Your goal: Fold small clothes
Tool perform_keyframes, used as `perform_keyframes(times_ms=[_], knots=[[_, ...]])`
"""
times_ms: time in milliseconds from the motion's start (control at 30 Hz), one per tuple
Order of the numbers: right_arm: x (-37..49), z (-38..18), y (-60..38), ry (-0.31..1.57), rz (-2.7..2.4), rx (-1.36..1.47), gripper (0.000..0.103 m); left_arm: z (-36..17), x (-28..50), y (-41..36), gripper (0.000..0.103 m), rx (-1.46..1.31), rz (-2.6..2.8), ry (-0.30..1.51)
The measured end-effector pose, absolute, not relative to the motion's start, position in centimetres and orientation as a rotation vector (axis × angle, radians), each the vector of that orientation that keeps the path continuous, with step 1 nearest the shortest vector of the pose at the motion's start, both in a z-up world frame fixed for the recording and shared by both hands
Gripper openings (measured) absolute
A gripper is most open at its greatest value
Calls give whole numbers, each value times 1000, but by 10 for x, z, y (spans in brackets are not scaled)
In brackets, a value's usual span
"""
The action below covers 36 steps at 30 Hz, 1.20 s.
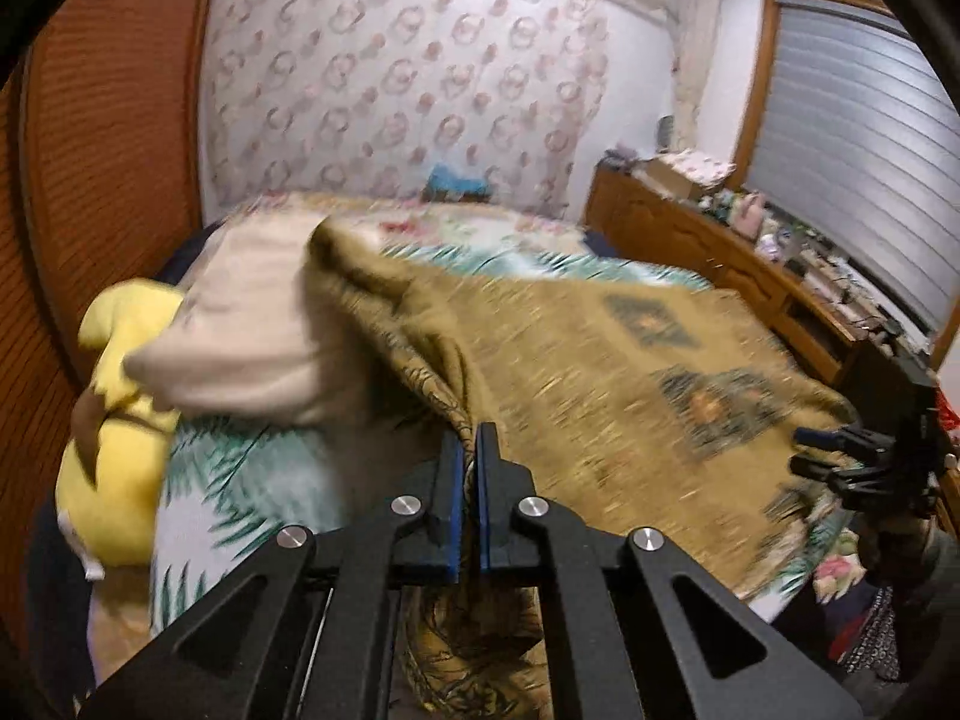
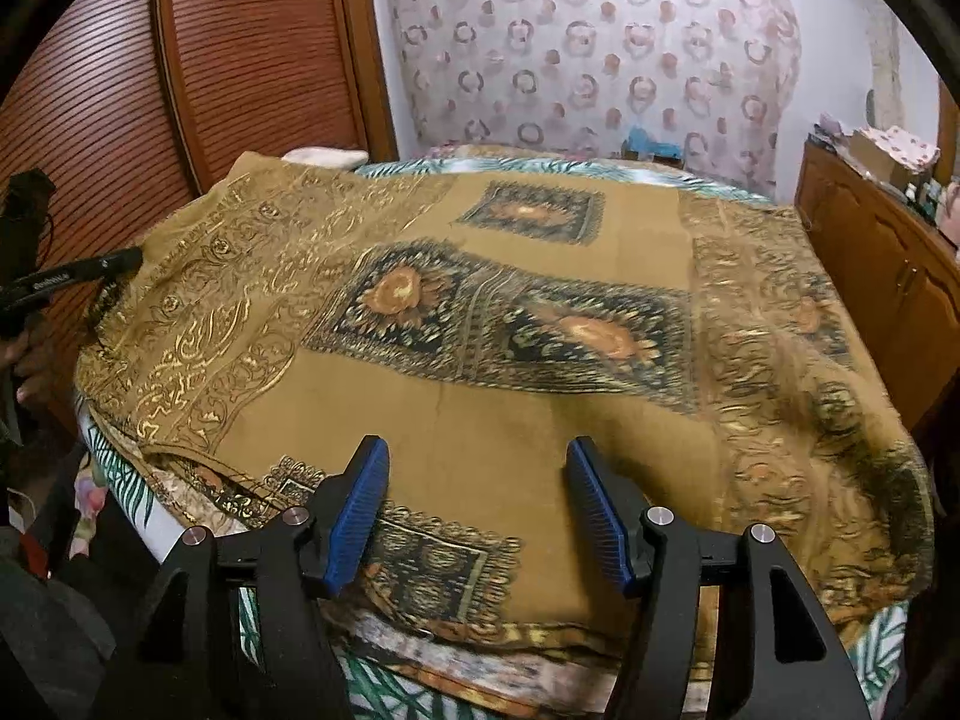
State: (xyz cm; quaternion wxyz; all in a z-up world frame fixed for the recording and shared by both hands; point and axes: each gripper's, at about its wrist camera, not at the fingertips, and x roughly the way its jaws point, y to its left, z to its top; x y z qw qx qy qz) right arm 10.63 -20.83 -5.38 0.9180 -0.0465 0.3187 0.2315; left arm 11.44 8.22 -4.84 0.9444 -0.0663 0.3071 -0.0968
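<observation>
A mustard-brown patterned cloth (image 2: 510,324) with gold scrollwork and dark floral panels lies spread over the bed. My left gripper (image 1: 471,441) is shut on an edge of this cloth (image 1: 600,360), which bunches up between its blue pads and drapes down under it. It also shows at the left edge of the right wrist view (image 2: 114,261), at the cloth's left side. My right gripper (image 2: 477,462) is open, its blue pads wide apart just above the cloth's near part. It shows at the far right of the left wrist view (image 1: 810,450).
The bed has a leaf-print sheet (image 1: 240,480). A beige pillow (image 1: 252,324) and a yellow plush toy (image 1: 114,450) lie at its left. A wooden louvred door (image 2: 180,78) stands on the left, a cluttered wooden cabinet (image 1: 720,252) on the right.
</observation>
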Motion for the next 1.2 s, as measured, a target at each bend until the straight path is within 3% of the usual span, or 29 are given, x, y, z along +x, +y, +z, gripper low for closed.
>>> perform_keyframes(times_ms=[867,1200], knots=[[67,-43,-305,590,338,51,64,60,178,-126,4,-5,-627,513],[59,-42,-332,564,308,112,64,69,190,-193,4,62,-715,559]])
